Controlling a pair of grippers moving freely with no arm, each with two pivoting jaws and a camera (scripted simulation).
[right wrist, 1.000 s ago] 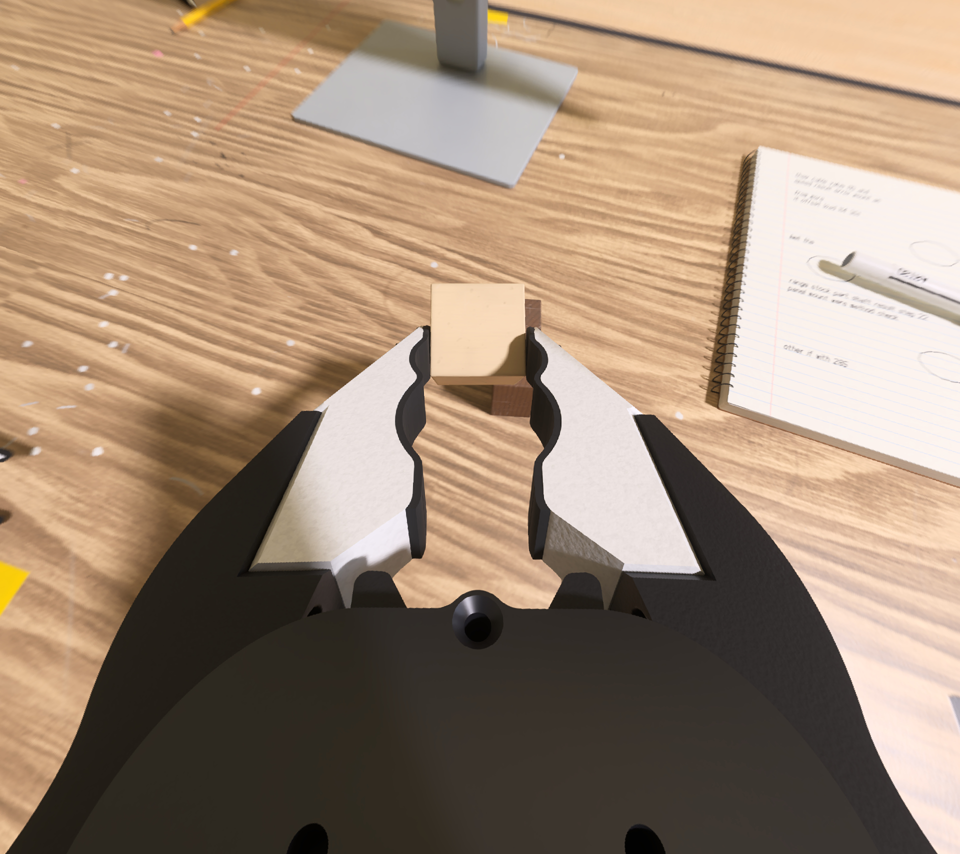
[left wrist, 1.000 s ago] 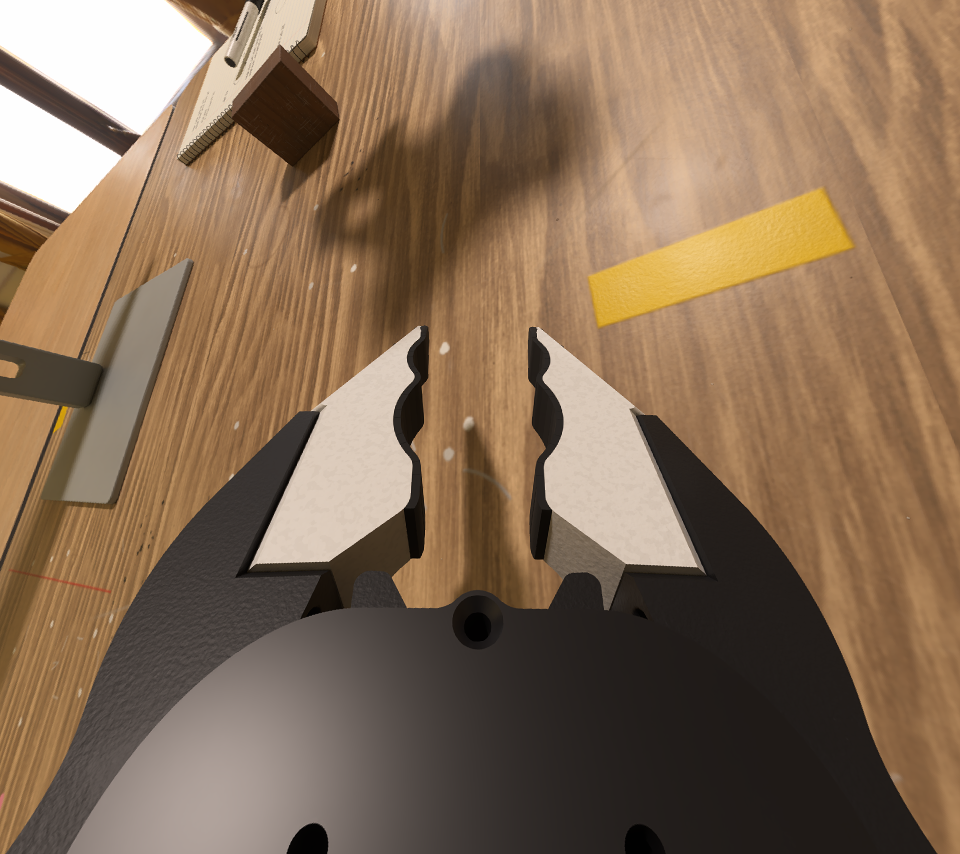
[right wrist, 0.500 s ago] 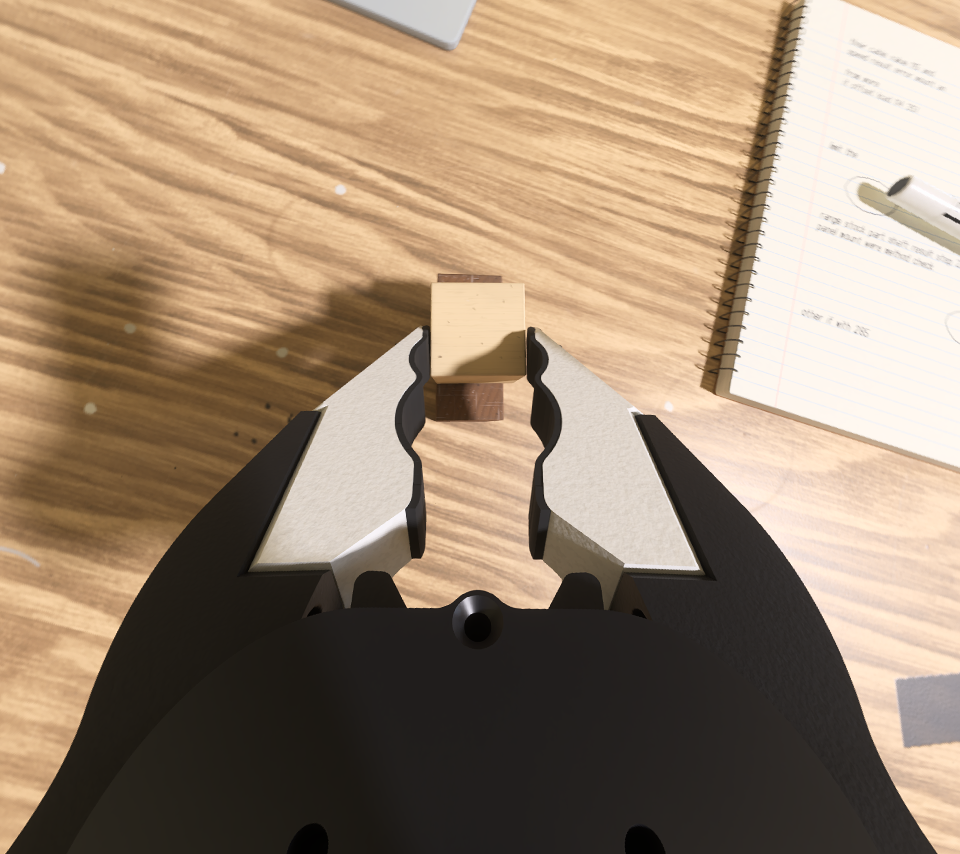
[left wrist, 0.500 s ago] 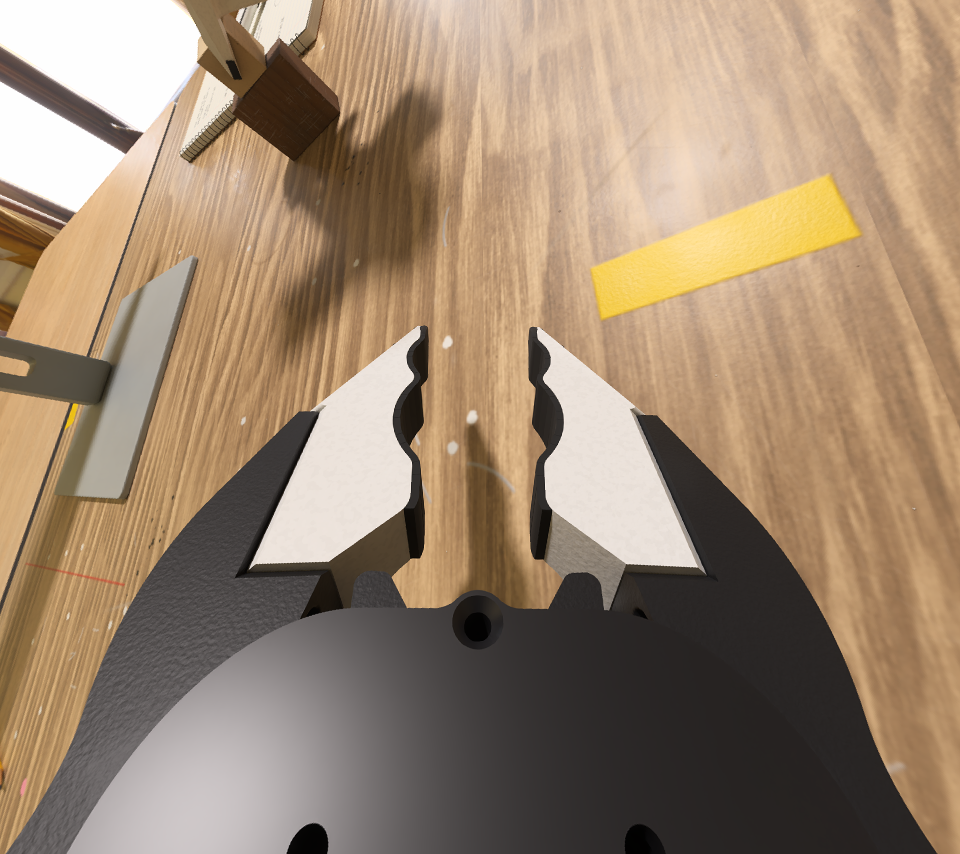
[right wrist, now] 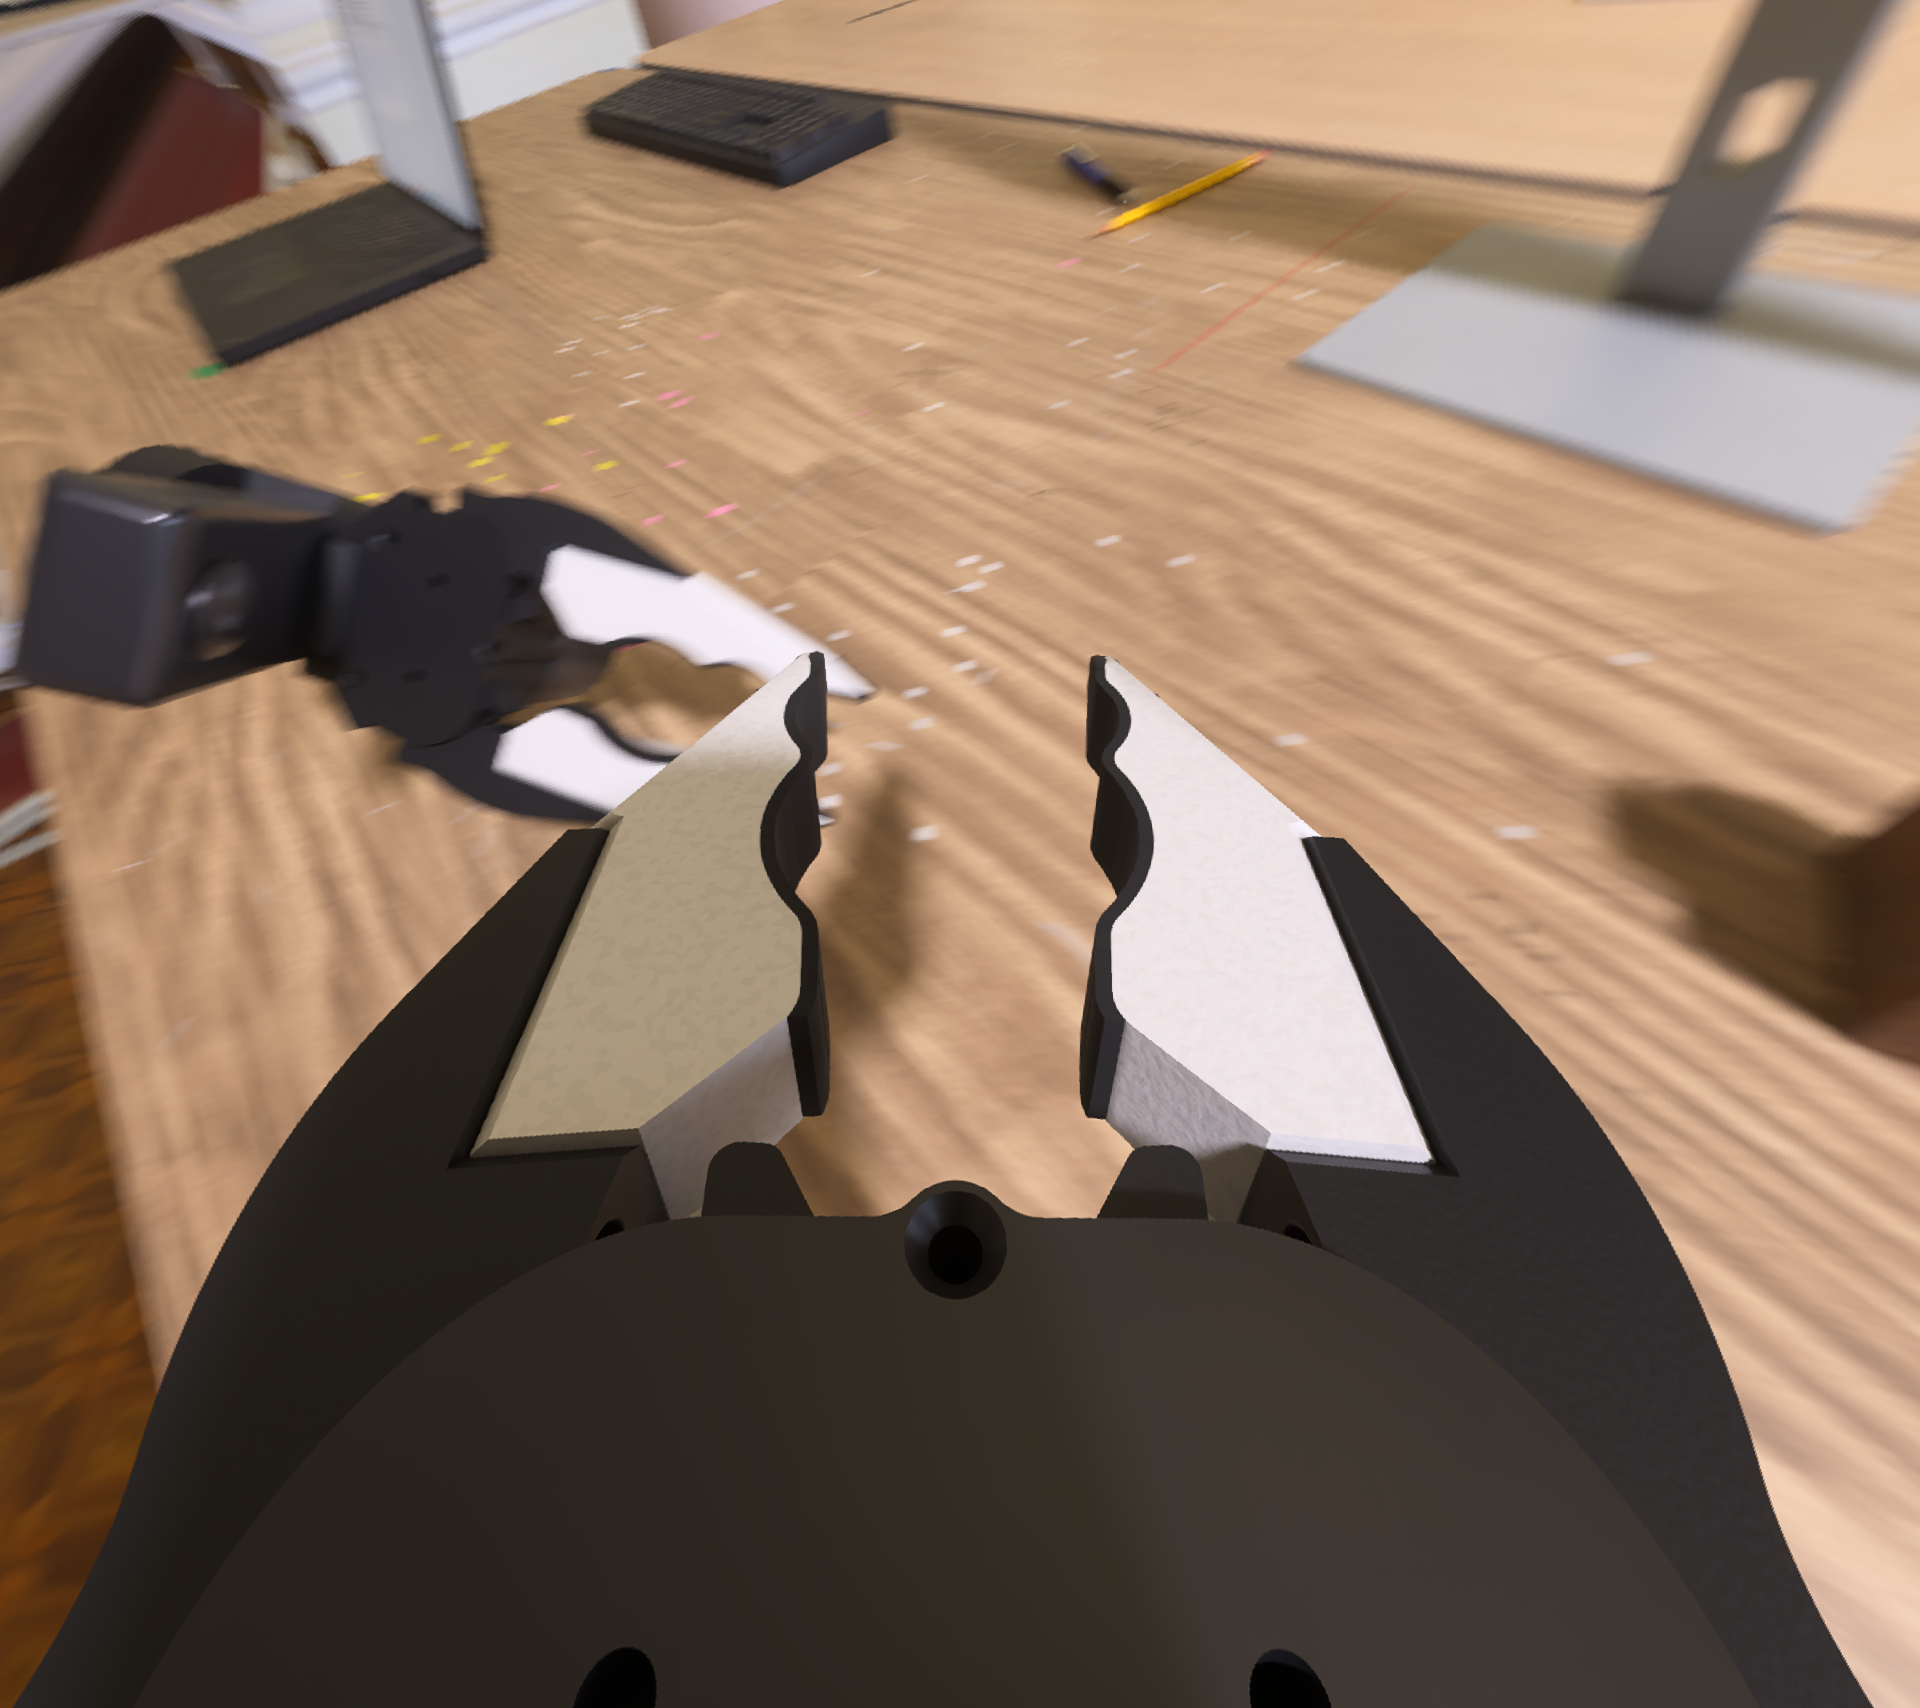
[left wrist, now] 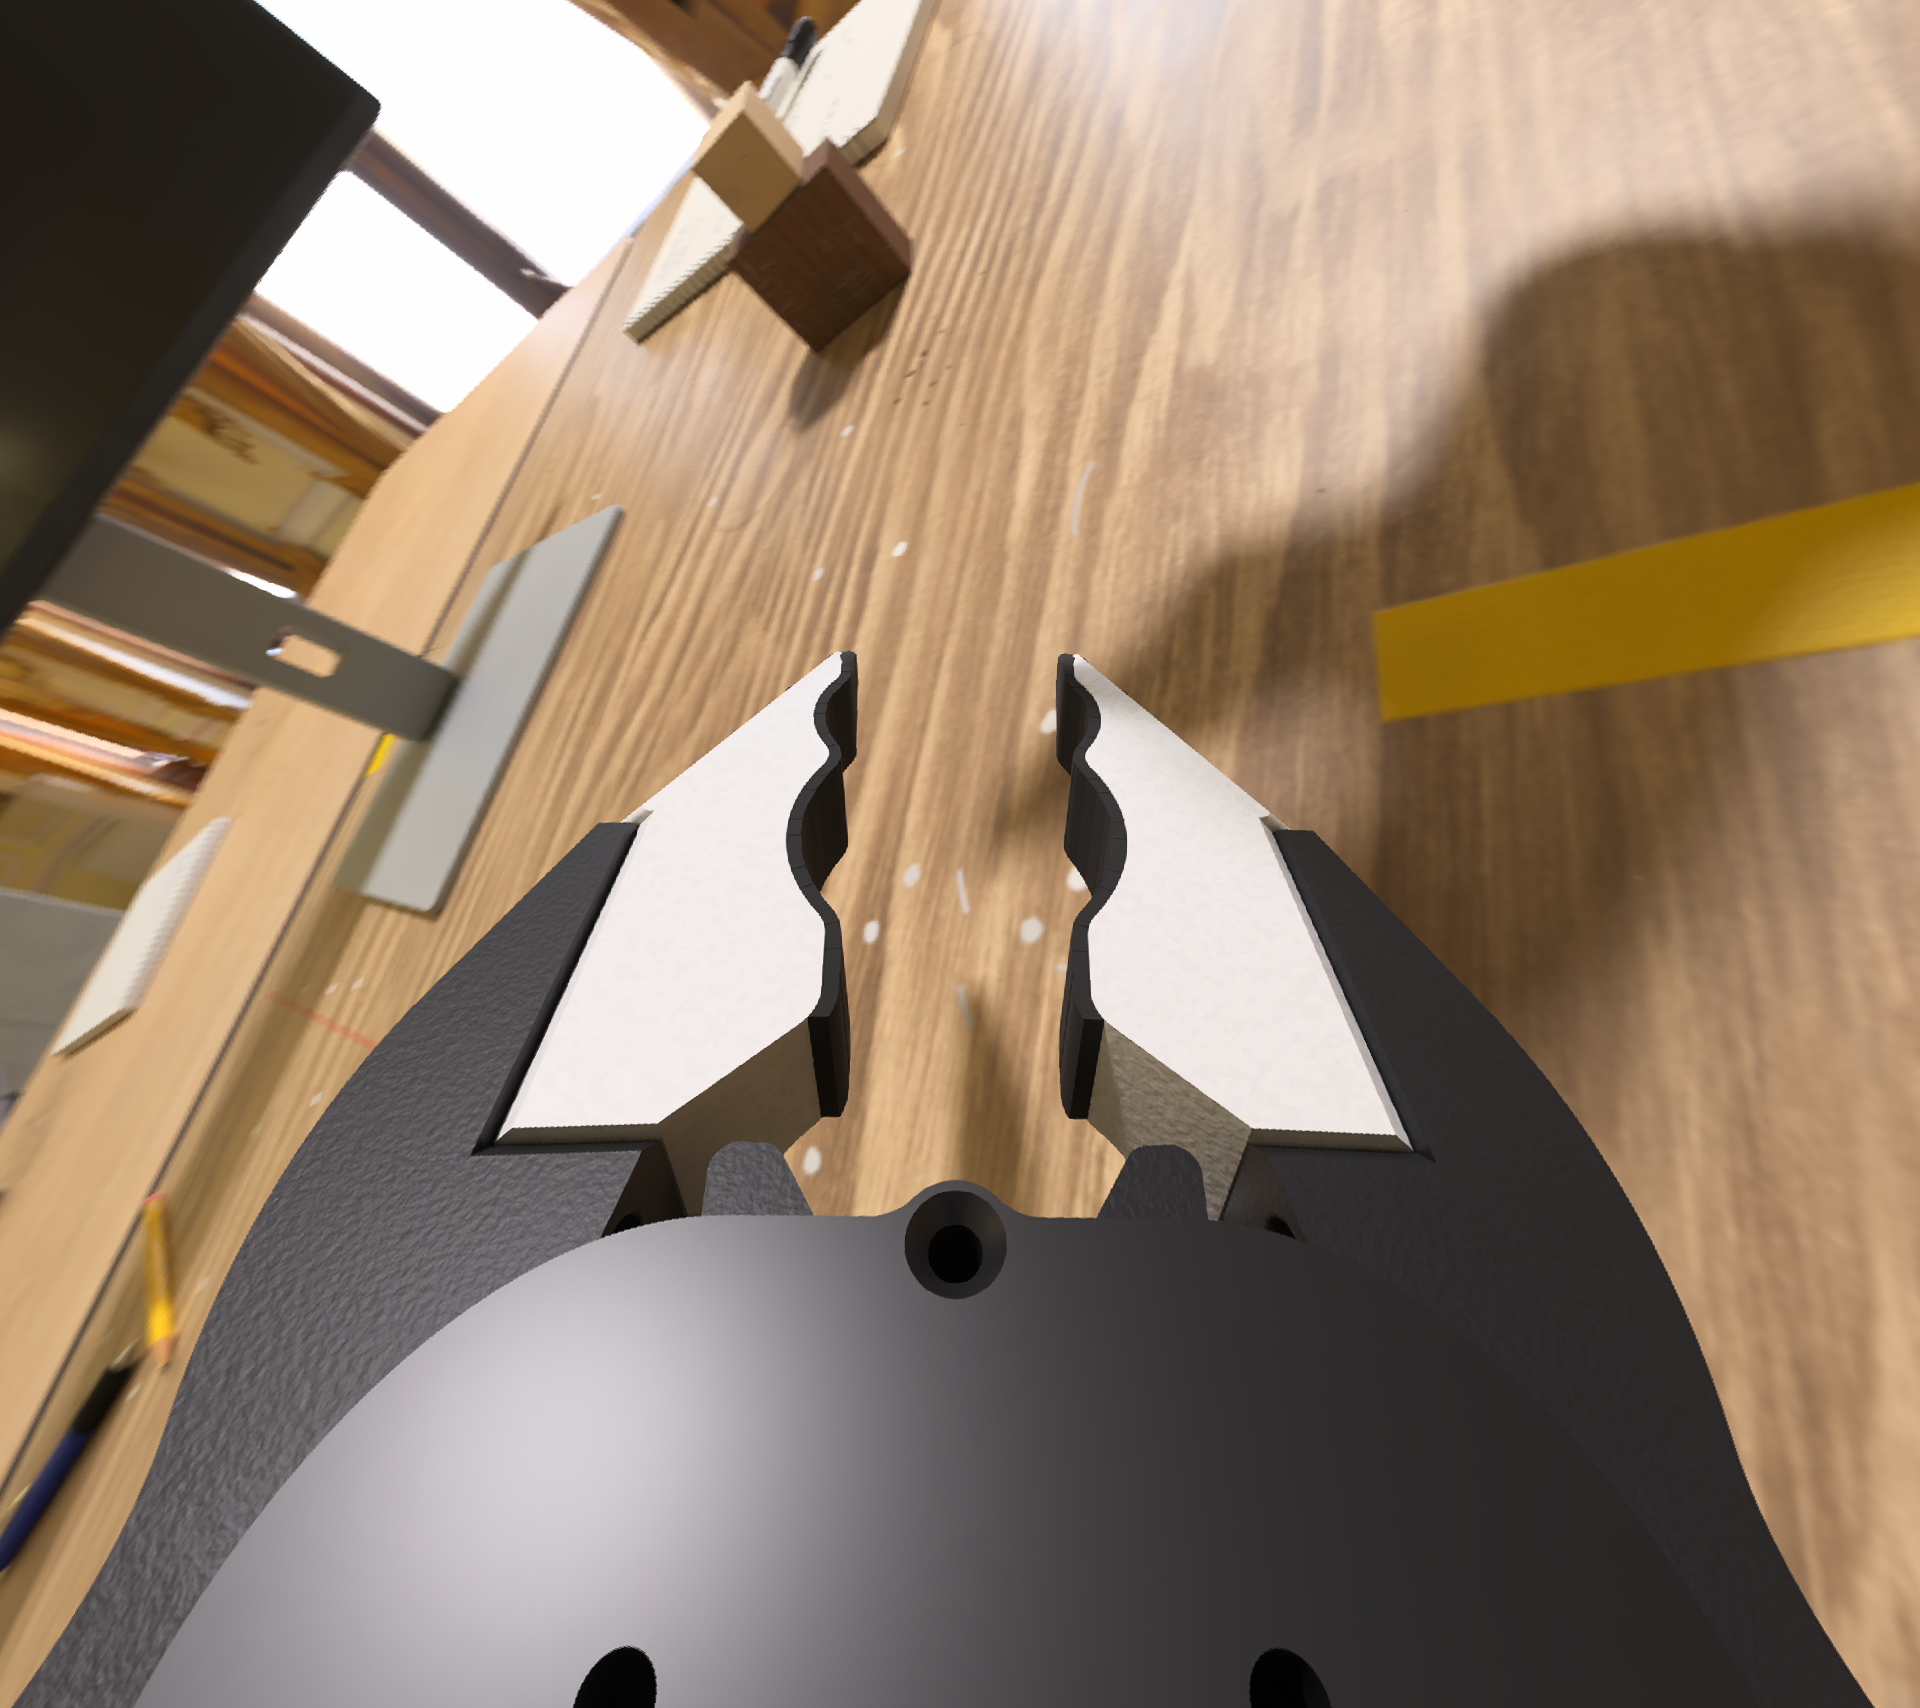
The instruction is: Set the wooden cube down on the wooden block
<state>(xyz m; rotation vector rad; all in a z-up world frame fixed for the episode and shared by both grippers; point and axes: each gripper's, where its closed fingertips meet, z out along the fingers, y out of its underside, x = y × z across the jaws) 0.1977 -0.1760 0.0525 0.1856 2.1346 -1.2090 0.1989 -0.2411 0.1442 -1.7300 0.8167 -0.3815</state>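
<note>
In the left wrist view the light wooden cube (left wrist: 743, 162) rests on the top face of the dark wooden block (left wrist: 821, 256), far ahead beside a notebook. No gripper touches either. My left gripper (left wrist: 956, 671) is open and empty, low over the table and well short of the block. My right gripper (right wrist: 956, 671) is open and empty. In the blurred right wrist view the dark block (right wrist: 1787, 900) shows at the right edge, and the cube does not show there. The left gripper (right wrist: 665, 692) also shows at the left of that view.
A grey monitor stand base (left wrist: 488, 702) (right wrist: 1621, 401) stands on the table. A notebook with a marker (left wrist: 873, 58) lies behind the block. A yellow tape strip (left wrist: 1662, 619) lies to the right. A laptop (right wrist: 343, 204), a keyboard (right wrist: 738, 120) and a pencil (right wrist: 1184, 188) lie farther off.
My right gripper opened and let go of the cube, which now rests on the block. It then drew back and swung left. The left gripper's view shifted a little.
</note>
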